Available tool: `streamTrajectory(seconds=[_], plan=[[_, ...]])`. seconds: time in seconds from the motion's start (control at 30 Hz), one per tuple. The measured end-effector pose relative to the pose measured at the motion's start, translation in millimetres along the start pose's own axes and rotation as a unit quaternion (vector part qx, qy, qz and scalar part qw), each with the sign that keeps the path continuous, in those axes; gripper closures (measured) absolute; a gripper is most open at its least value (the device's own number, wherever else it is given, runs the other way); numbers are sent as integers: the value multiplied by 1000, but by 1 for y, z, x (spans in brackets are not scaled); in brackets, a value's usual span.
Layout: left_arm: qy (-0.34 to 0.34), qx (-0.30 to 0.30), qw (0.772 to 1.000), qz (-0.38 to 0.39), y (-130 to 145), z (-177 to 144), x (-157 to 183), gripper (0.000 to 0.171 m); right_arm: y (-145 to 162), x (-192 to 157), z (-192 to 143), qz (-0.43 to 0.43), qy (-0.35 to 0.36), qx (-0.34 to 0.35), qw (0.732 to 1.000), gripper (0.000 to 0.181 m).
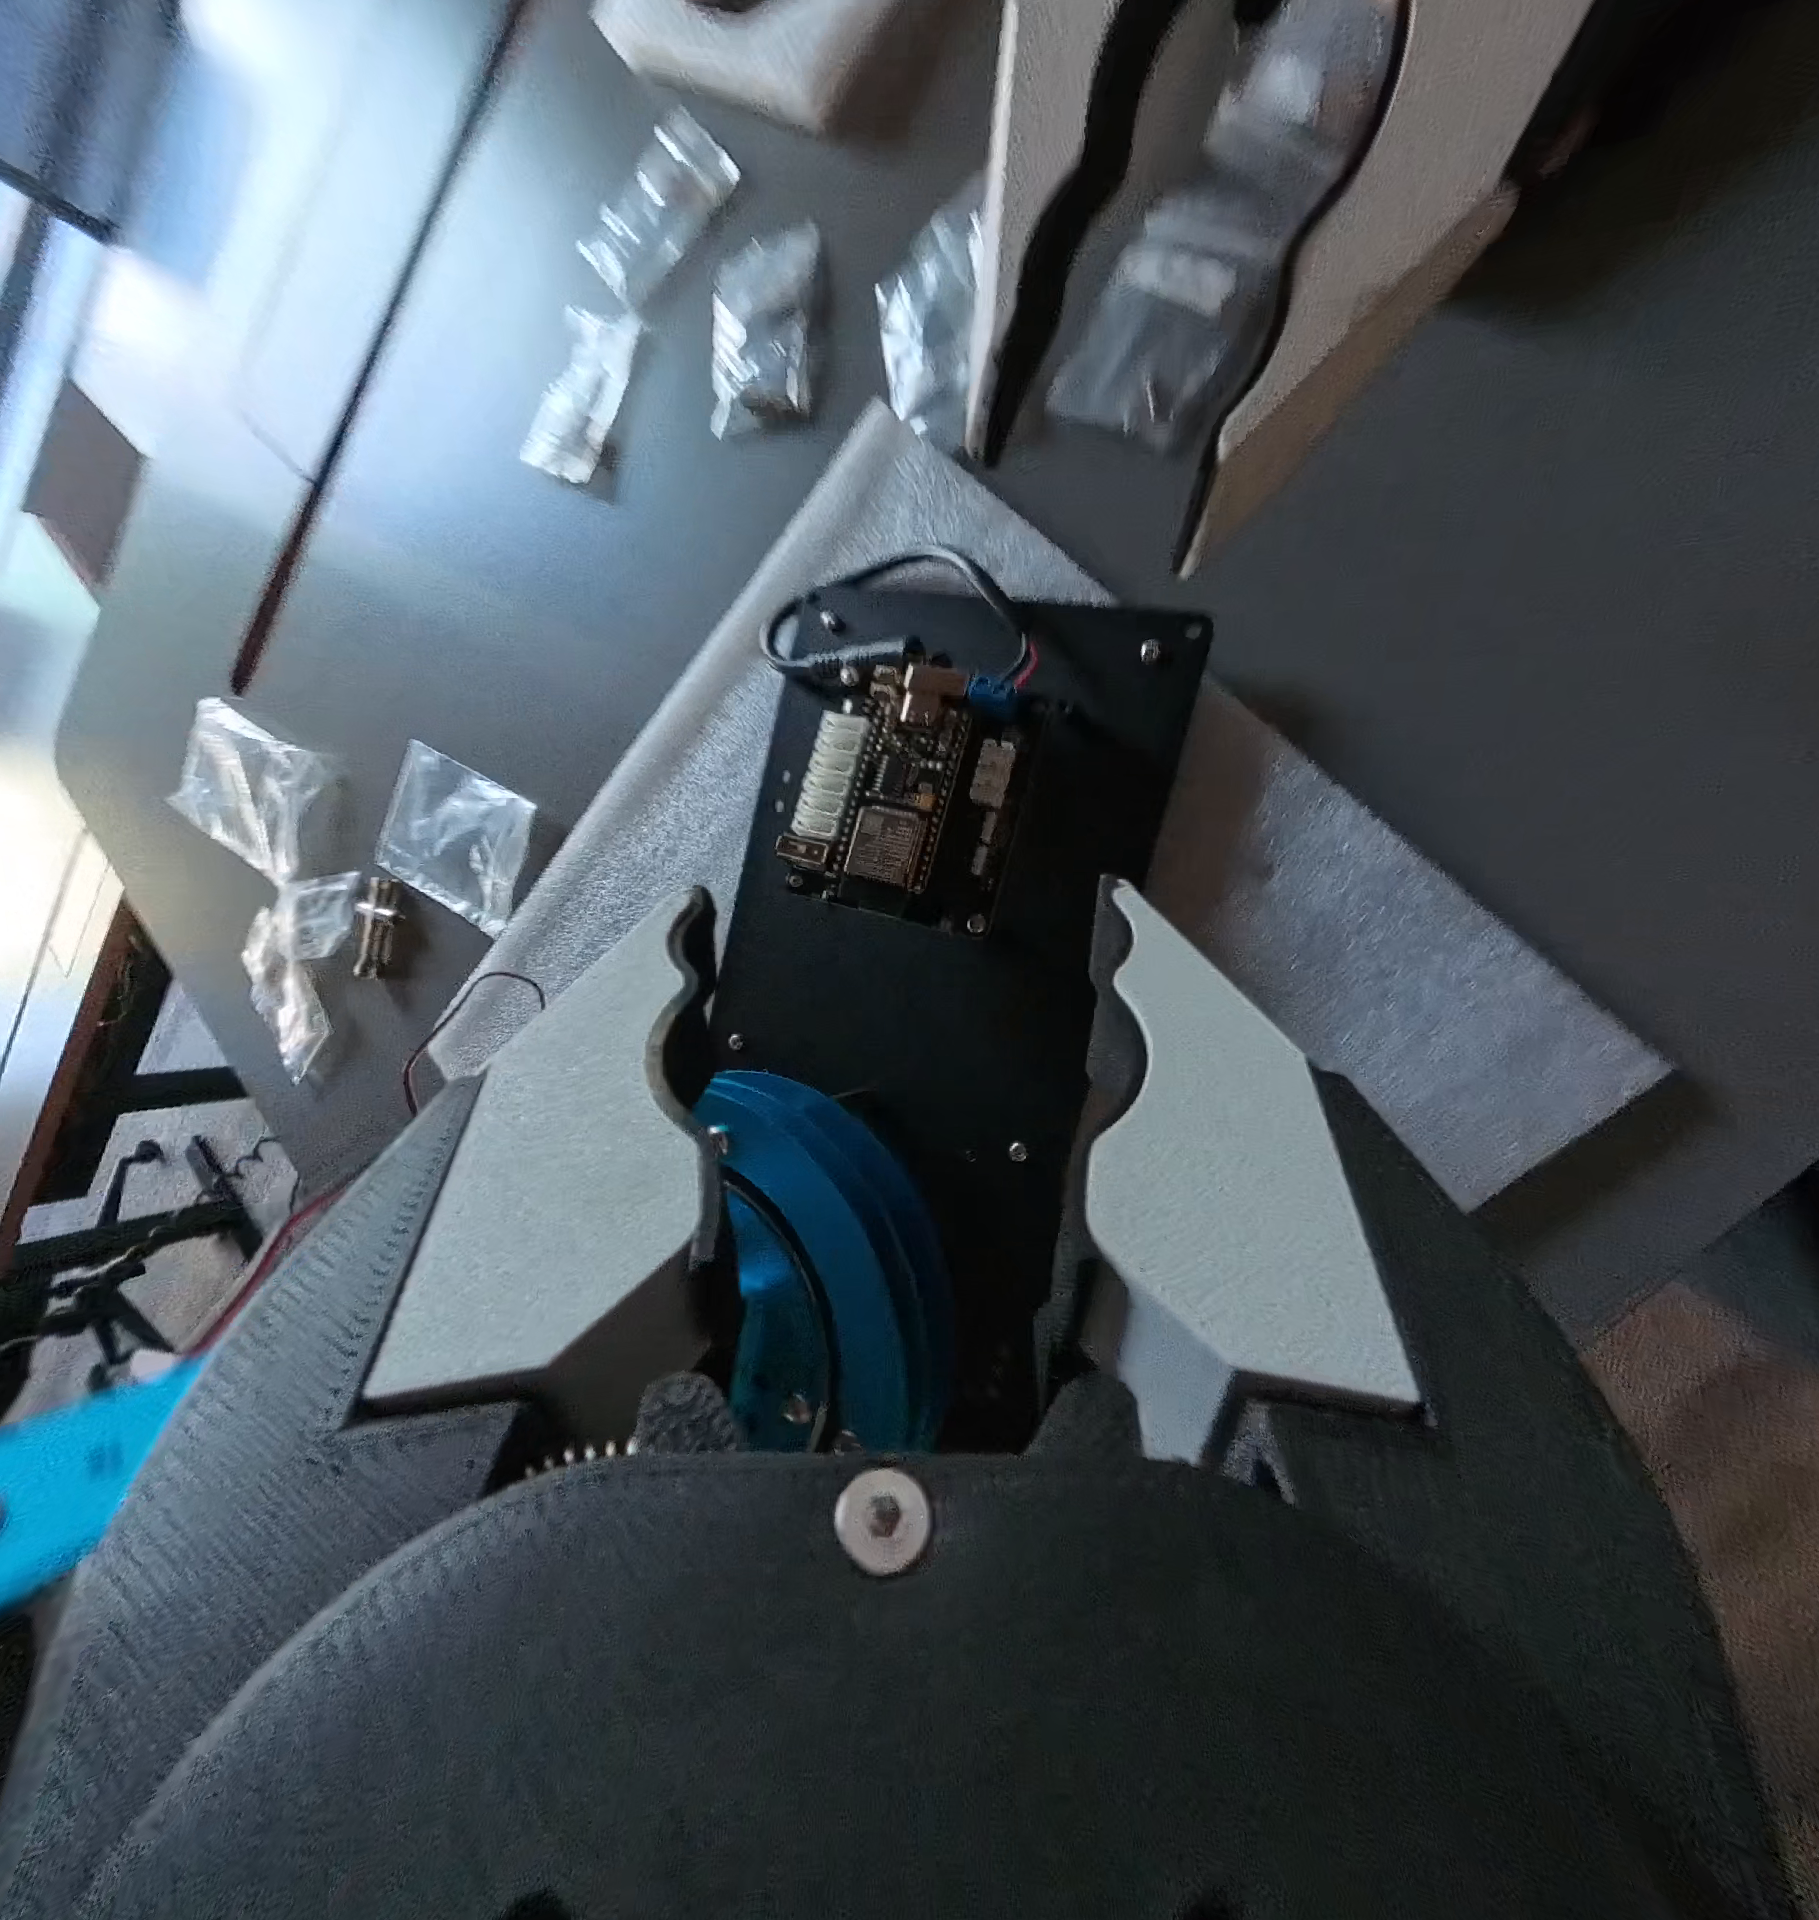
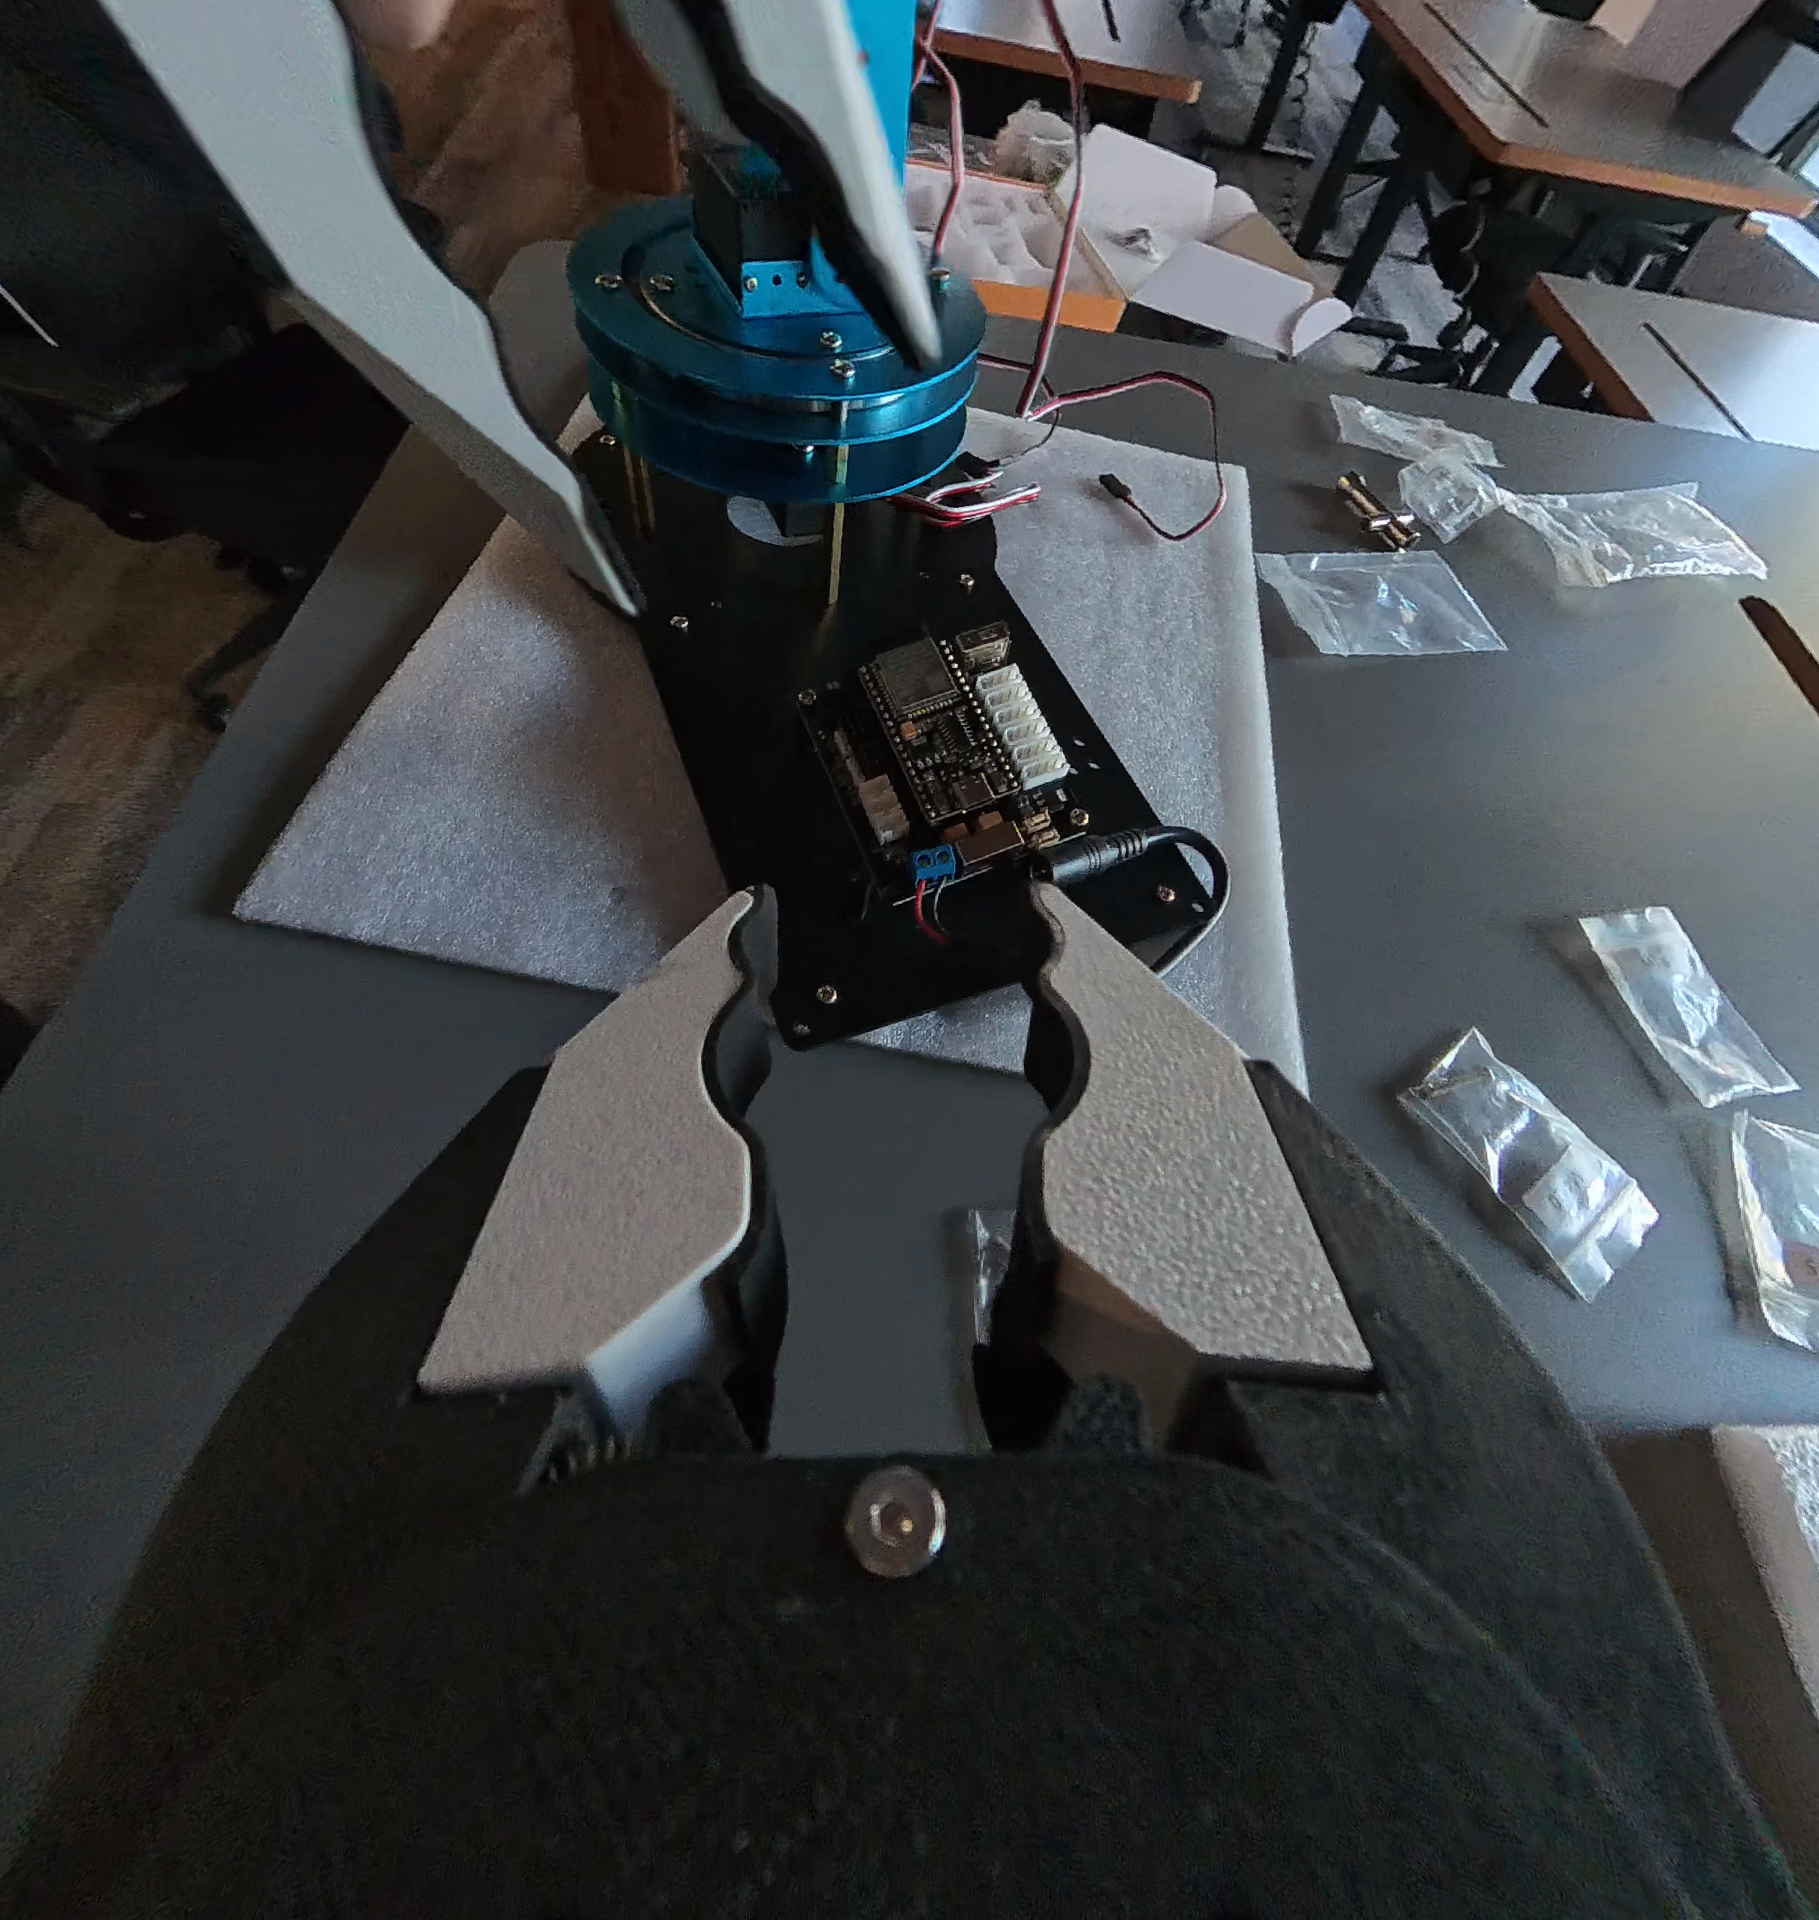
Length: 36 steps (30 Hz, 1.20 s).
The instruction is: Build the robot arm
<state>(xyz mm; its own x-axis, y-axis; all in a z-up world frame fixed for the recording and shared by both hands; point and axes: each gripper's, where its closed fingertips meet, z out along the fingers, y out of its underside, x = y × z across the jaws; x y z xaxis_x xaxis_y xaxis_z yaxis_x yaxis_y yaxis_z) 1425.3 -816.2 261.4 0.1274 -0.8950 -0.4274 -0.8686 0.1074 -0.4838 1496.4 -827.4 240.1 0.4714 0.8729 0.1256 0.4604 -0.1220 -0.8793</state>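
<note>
A black baseplate (image 1: 936, 1039) lies on a white foam sheet (image 1: 676, 779). It carries a circuit board (image 1: 905, 810) and a blue round turntable (image 1: 843, 1226). My left gripper (image 1: 905, 899) is open. Its fingers straddle the turntable, and the left one touches the rim. My right gripper (image 2: 900, 896) is open and empty. It hovers over the board end of the baseplate (image 2: 759, 727), near the circuit board (image 2: 946, 758). In the right wrist view the left gripper (image 2: 775, 478) stands over the turntable (image 2: 780, 353). The right gripper (image 1: 1081, 504) shows far off in the left wrist view.
Several clear plastic bags (image 2: 1383, 603) and a small metal coupler (image 2: 1378, 514) lie on the grey table (image 2: 1507, 831) right of the foam sheet (image 2: 489, 790). Servo wires (image 2: 1175, 457) trail from the turntable. An open box with foam (image 2: 1144, 229) stands behind. The table edge runs at the left. The left tips stand about 30 cm off the small metal coupler (image 2: 1378, 514). It is also in sight in the left wrist view (image 1: 379, 921).
</note>
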Motion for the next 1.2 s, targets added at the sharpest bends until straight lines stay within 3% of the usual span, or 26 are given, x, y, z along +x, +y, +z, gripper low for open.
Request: streamTrajectory(seconds=[0.17,0.27,0.4,0.5,0.6,0.93,1.2], plan=[[73,-108,991,38,11,26,-5,95,15,3,6,-10,-18,-31,999,135],[94,-130,987,19,16,34,-8,101,17,5,9,-19,-21,-36,999,135],[110,-162,981,2,27,43,-11,96,16,2,10,-26,-27,-35,999,135],[161,-184,970,-19,34,46,0,97,15,3,10,-27,-29,-35,999,134],[180,-182,965,-45,31,50,4,101,15,3,10,-27,-30,-34,999,134],[135,-165,974,-78,28,58,-4,101,16,2,10,-34,-27,-42,998,134],[144,-181,971,-55,31,59,0,103,19,-6,14,-46,-38,-51,997,135]])
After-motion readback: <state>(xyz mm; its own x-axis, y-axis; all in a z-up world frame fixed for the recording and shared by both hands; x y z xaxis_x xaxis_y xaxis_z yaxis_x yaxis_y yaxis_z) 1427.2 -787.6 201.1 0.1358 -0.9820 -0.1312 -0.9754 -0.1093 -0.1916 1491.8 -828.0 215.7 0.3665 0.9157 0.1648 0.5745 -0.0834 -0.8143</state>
